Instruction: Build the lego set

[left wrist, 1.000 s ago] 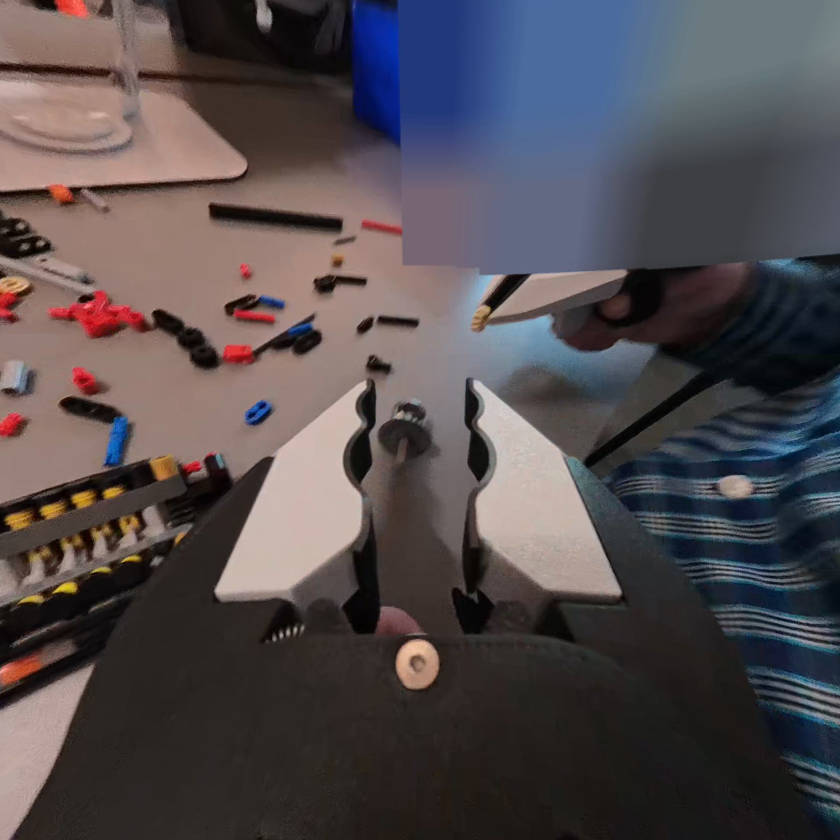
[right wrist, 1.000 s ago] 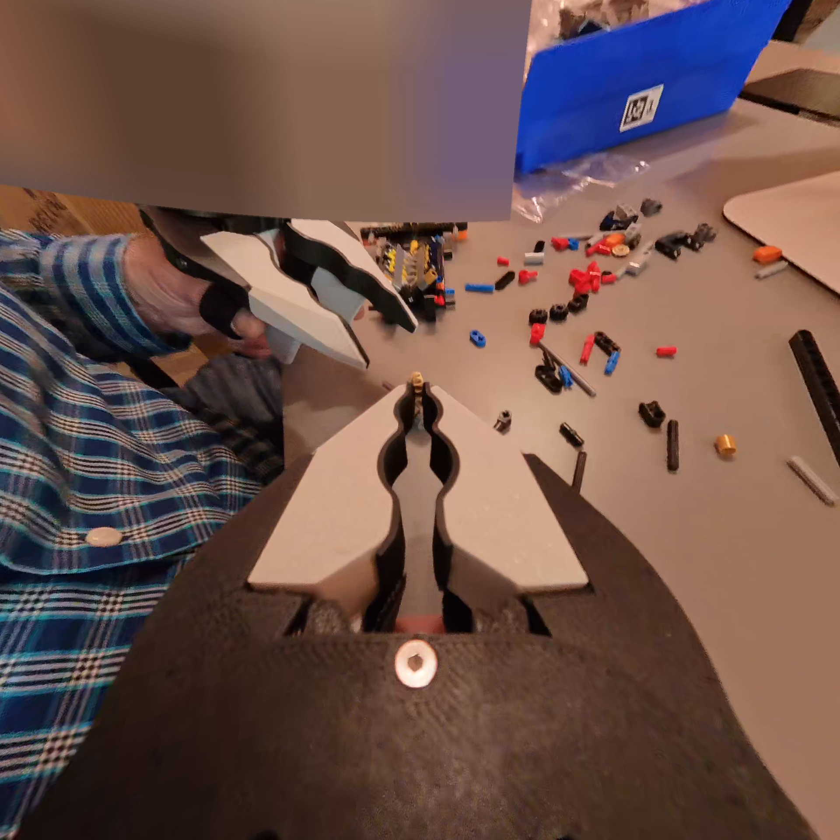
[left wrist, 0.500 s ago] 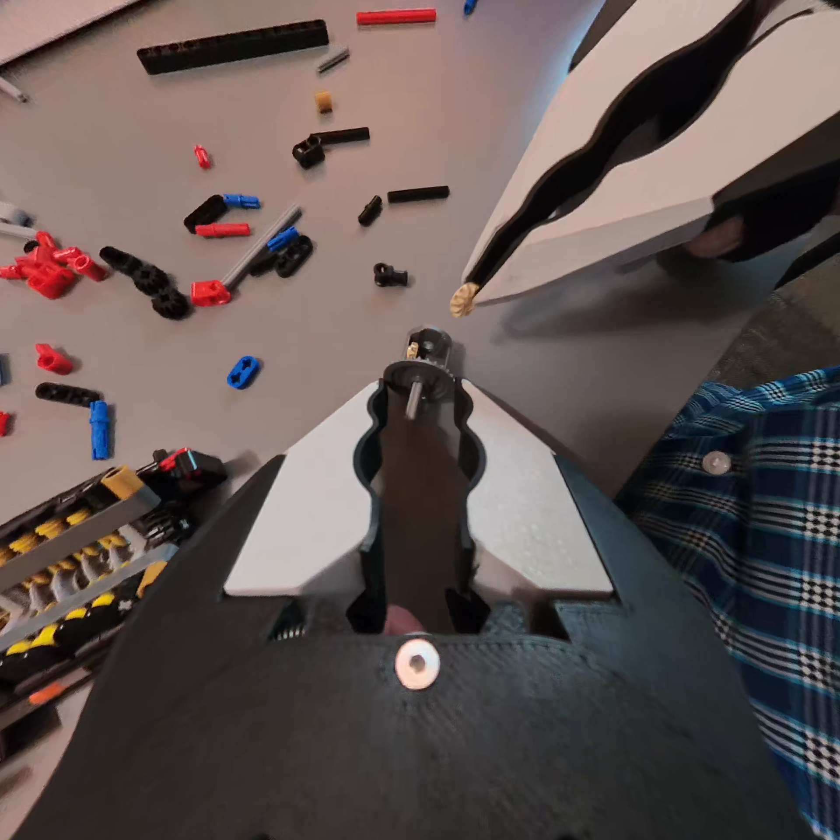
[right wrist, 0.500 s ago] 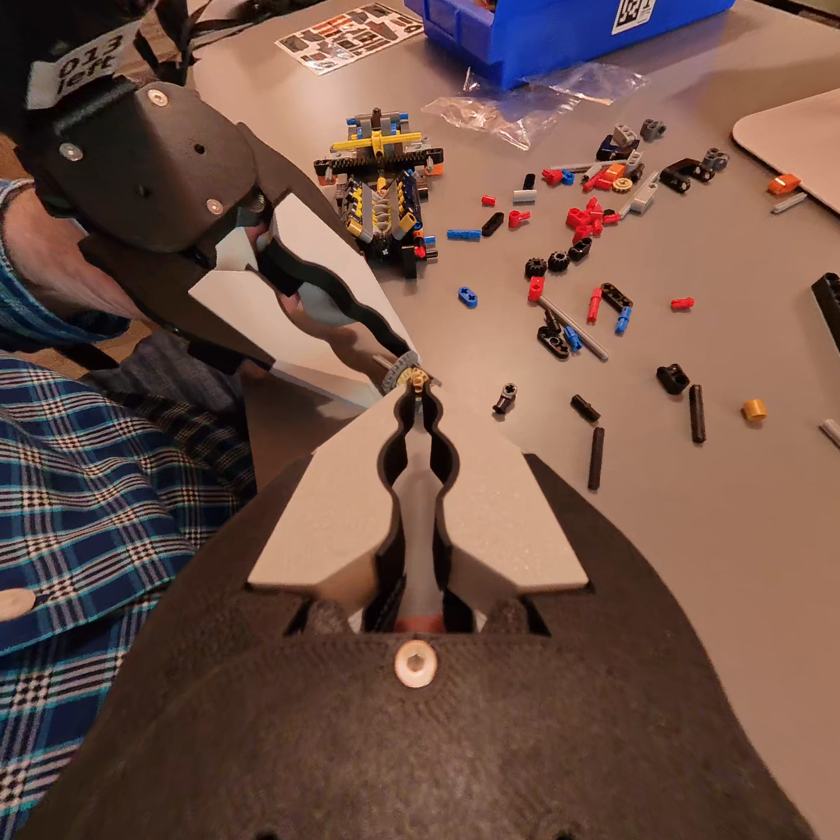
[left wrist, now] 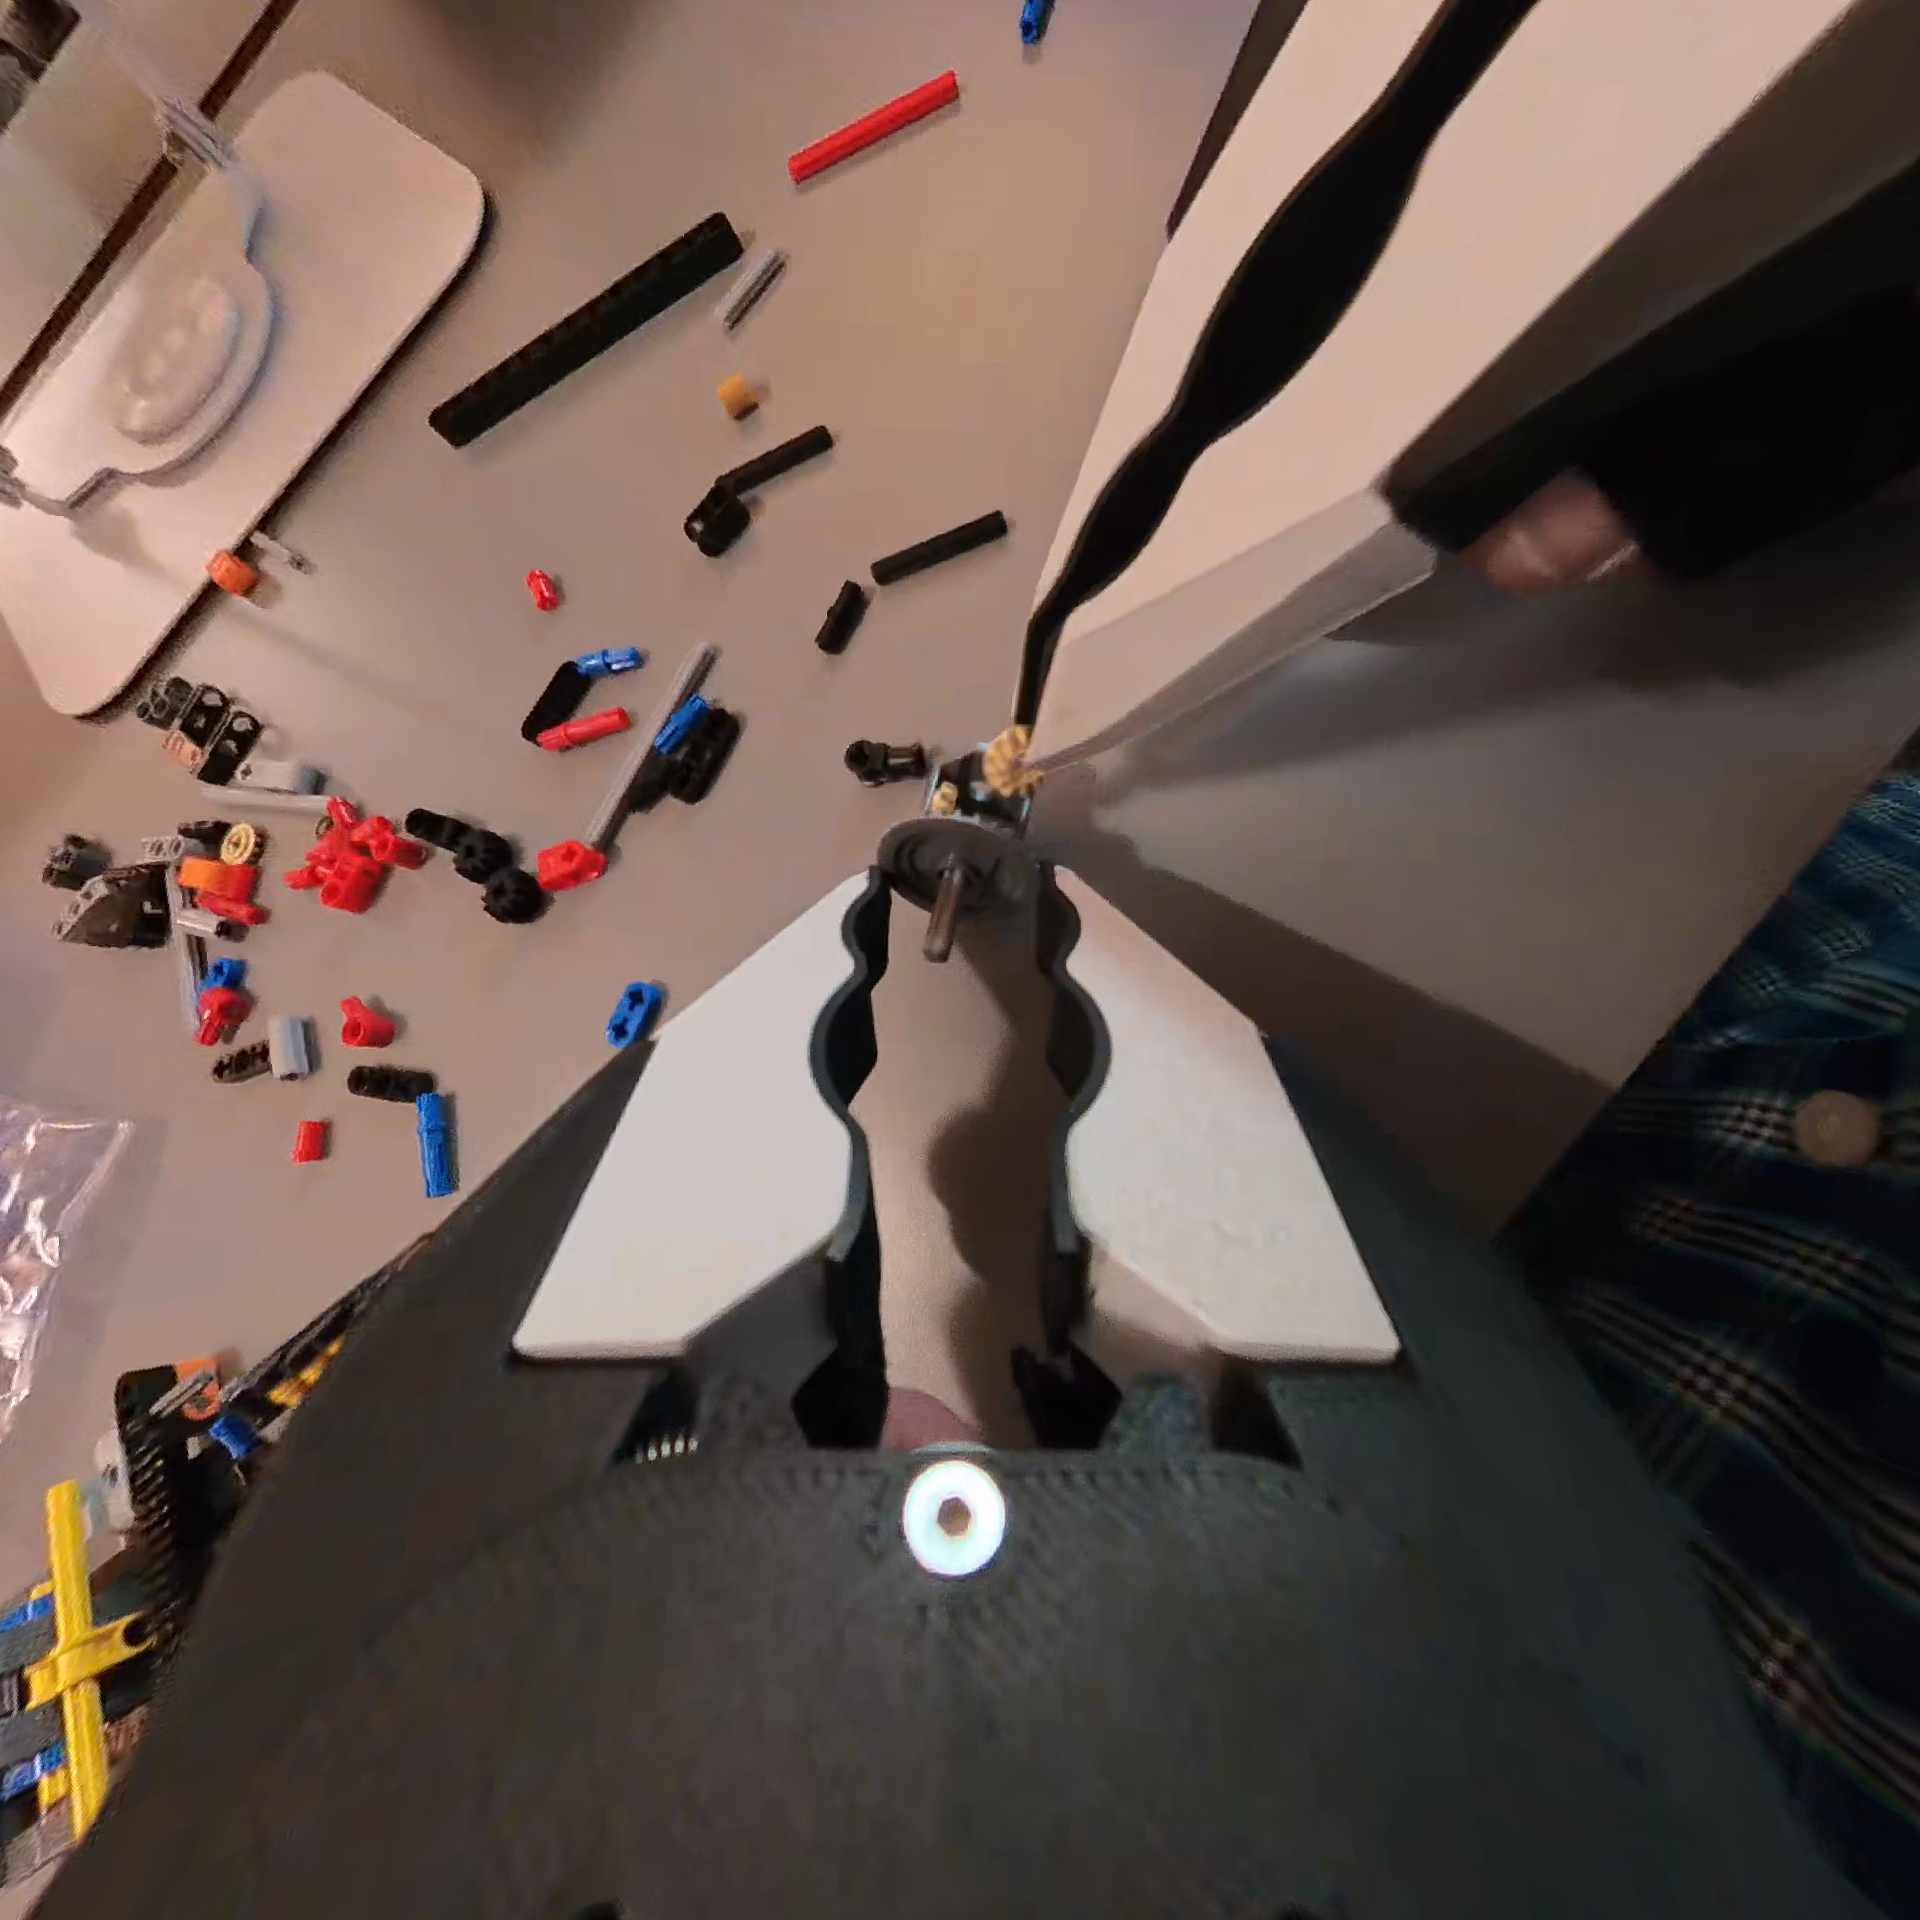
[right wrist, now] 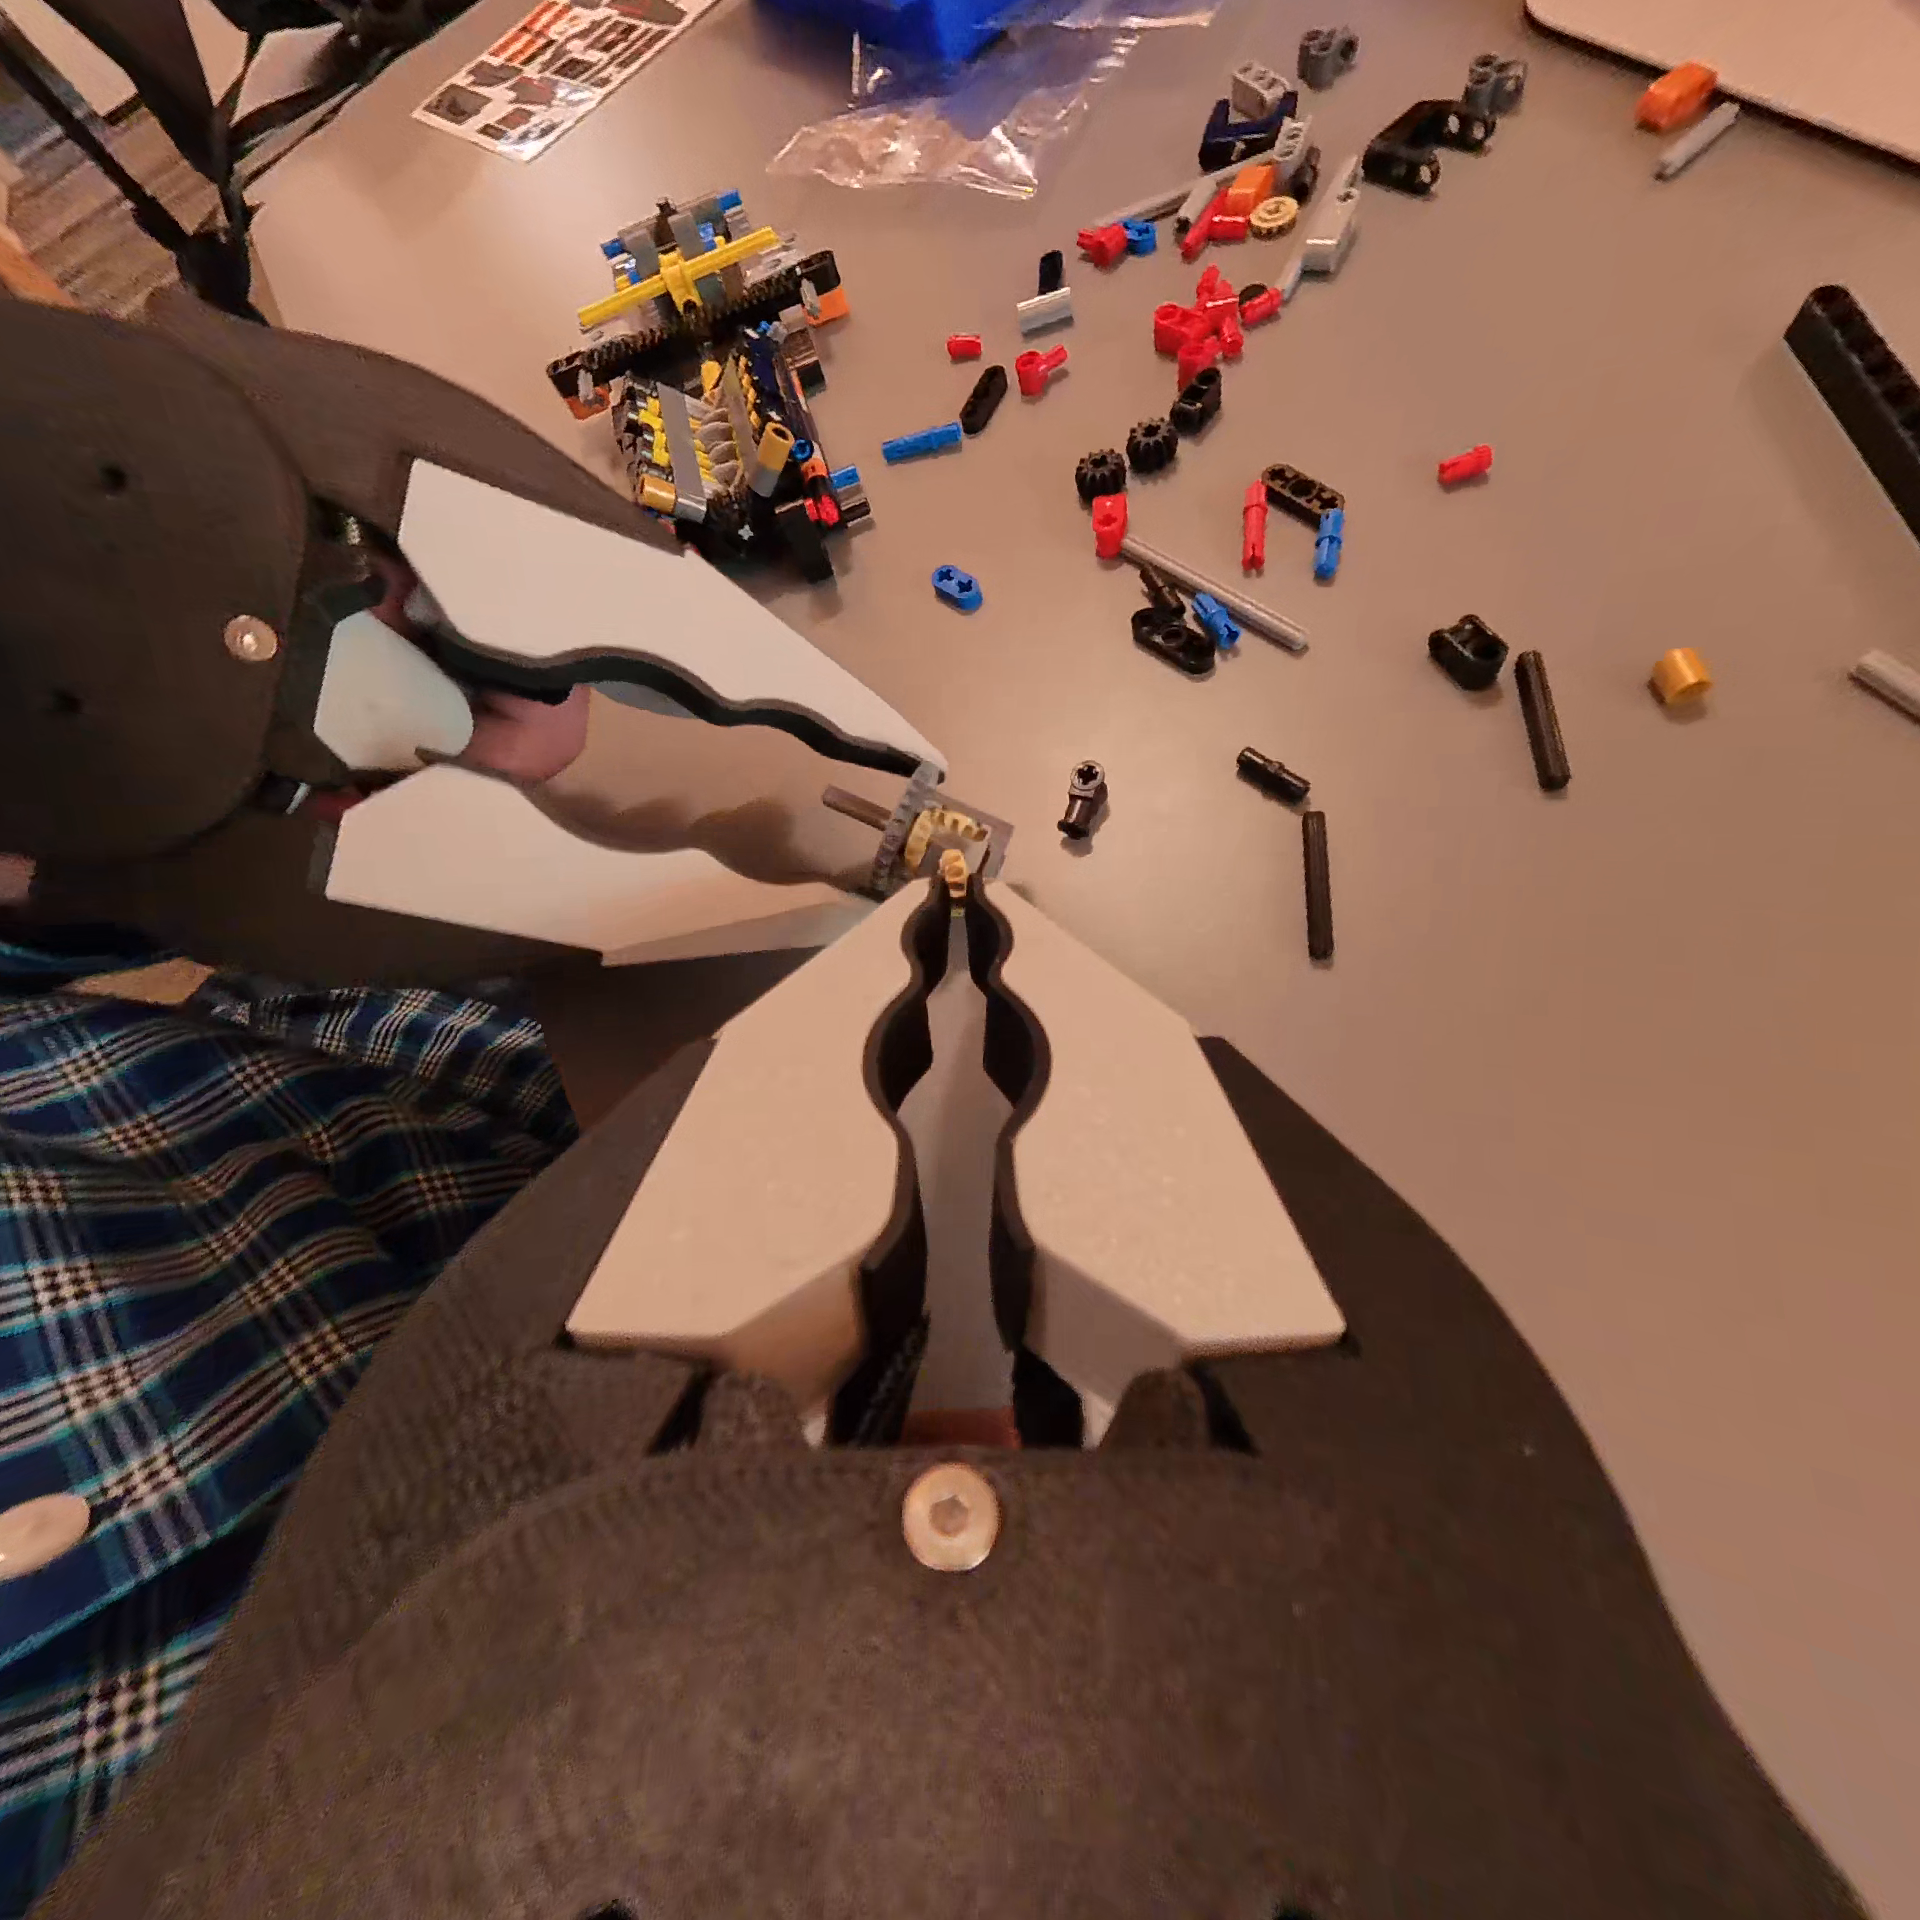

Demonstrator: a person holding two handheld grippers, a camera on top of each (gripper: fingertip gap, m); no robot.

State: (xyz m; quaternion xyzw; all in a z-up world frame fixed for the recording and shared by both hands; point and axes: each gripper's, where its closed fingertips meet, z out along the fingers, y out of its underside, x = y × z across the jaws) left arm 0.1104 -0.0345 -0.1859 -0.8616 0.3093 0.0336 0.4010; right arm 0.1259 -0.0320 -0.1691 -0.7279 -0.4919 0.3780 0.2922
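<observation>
My left gripper [left wrist: 956,883] is shut on a small grey gear assembly [left wrist: 951,862], a dark round gear with an axle poking back between the fingers. It also shows in the right wrist view [right wrist: 914,821], with a tan gear [right wrist: 940,831] inside its frame. My right gripper [right wrist: 954,885] is shut on a small tan gear [right wrist: 954,868] and holds it against the assembly. In the left wrist view the right gripper [left wrist: 1023,743] comes in from the upper right with the tan gear [left wrist: 1006,761] at its tip. The partly built model [right wrist: 717,416] stands on the table behind.
Loose red, blue and black pieces [right wrist: 1195,322] are scattered over the grey table [right wrist: 1558,1039]. A long black beam [left wrist: 587,332], a clear plastic bag [right wrist: 914,145], a sticker sheet [right wrist: 561,62] and a pale mat [left wrist: 239,364] lie farther off. A person's plaid shirt [right wrist: 208,1195] is at the table edge. Left and right tips are no more than a few centimetres apart.
Both grippers have come together low over the table. The tan gear, apart from the assembly before, now meets it. The left gripper closed on the assembly a second ago.
</observation>
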